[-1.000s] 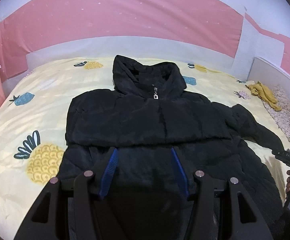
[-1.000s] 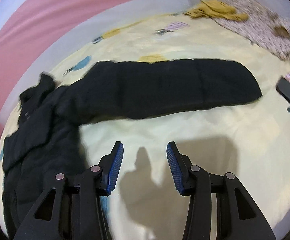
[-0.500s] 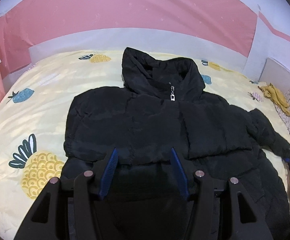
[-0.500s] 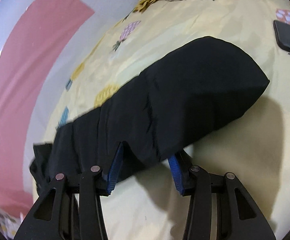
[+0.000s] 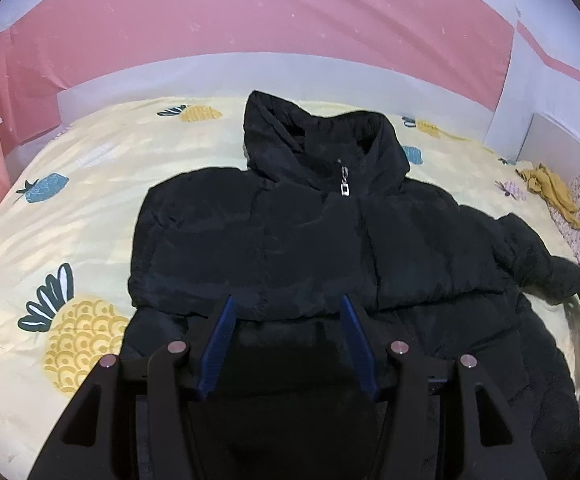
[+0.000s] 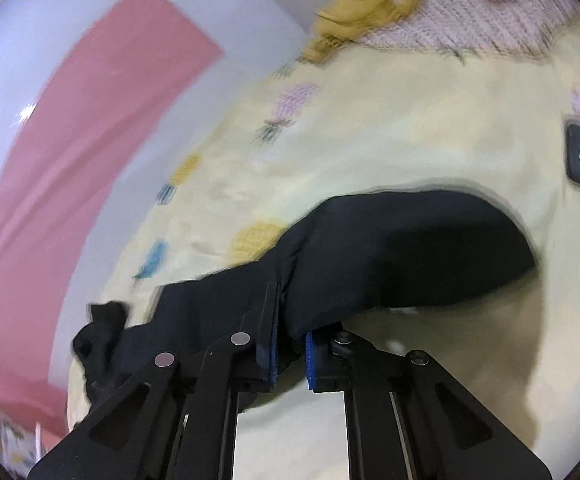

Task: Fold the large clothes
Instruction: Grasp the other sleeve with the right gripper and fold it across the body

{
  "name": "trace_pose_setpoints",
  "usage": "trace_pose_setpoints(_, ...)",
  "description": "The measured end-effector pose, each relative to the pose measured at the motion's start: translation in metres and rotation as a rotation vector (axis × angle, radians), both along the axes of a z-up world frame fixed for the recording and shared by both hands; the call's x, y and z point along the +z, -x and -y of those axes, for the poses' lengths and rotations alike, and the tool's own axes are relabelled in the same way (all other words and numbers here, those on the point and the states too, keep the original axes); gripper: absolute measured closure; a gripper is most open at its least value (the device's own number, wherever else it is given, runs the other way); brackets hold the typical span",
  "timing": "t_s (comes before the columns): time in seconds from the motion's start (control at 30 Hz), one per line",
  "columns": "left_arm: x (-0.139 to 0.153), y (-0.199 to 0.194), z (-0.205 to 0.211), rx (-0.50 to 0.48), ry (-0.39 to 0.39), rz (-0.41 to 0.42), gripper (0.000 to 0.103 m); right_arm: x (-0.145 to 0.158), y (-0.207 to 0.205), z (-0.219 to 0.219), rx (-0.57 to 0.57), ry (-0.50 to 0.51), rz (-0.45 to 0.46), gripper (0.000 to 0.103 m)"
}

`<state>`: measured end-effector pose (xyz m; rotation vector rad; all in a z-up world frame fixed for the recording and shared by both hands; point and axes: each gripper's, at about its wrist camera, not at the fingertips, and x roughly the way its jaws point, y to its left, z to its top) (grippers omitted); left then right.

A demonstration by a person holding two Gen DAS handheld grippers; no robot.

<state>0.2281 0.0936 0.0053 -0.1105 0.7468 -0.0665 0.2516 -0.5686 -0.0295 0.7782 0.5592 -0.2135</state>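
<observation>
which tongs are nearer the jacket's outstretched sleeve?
Right. The right tongs are shut on the sleeve; the left tongs hang open over the jacket body, apart from it.

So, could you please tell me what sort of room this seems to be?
Most likely a bedroom. The black jacket lies spread on a bed with a yellow pineapple-print sheet, a white bed frame runs along a pink wall, and more clothing is heaped at one end.

The left tongs [image 5: 288, 322] are matte black, with triangular cut-outs in their arms, round silver screw heads at the pivots and ribbed blue pads [image 5: 219, 344] lining both fingers. The right tongs [image 6: 290, 354] share that black frame, silver screws and blue pads [image 6: 310, 358].
</observation>
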Motion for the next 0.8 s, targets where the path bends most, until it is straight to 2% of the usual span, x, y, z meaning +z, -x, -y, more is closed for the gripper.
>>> trace_pose_setpoints(0.23,0.015,0.014,-0.009,0.011,0.045,0.036,0.046,0.107,0.010,-0.089,0.246,0.137,0.224,0.093)
trace_pose_setpoints(0.4,0.021,0.026,-0.017,0.017,0.071,0.054,0.046,0.144,0.010,-0.168,0.423,0.202,0.290,0.093)
trace_pose_setpoints(0.57,0.024,0.036,-0.033,0.034,0.085,0.064,0.046,0.134,-0.009,-0.242,0.582,0.209,0.260,0.093)
trace_pose_setpoints(0.8,0.022,0.044,-0.059,0.074,0.093,0.072,0.046,0.071,-0.068,-0.333,0.746,0.216,0.114,0.092)
